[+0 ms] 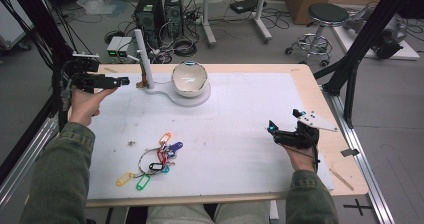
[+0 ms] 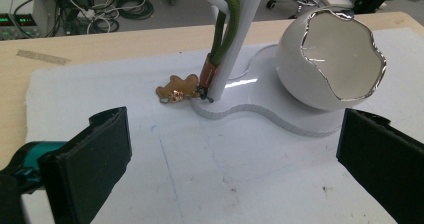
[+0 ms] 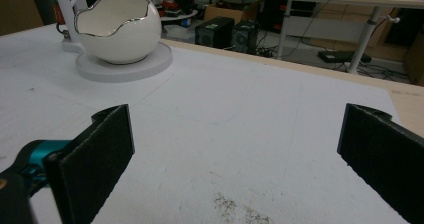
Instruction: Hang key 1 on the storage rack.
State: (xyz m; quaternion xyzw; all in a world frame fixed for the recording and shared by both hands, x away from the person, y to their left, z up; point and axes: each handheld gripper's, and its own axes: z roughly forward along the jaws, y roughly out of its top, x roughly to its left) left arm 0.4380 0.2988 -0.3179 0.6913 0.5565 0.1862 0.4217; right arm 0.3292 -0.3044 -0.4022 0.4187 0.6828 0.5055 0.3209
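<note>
Black-jawed, the left gripper (image 1: 122, 82) hovers wide open with nothing between its jaws at the bench's (image 1: 310, 84) far left corner, just beside the white stand (image 2: 240, 39), where a brown bear-shaped keychain (image 2: 176, 89) hangs with its charm lying at the base. Next comes the white egg-shaped bowl (image 1: 189, 78). Coloured key tags (image 1: 156, 160) lie near the front edge. Near the right edge, the right gripper (image 1: 272, 131) is open and empty.

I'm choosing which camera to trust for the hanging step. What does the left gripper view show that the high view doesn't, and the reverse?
Left gripper view alone: the brown bear charm lying at the foot of the white stand, its green strap hung on the stand. High view alone: the key tags near the front edge, and the right tongs. Both: stand, white bowl, and left tongs, open and empty.
</note>
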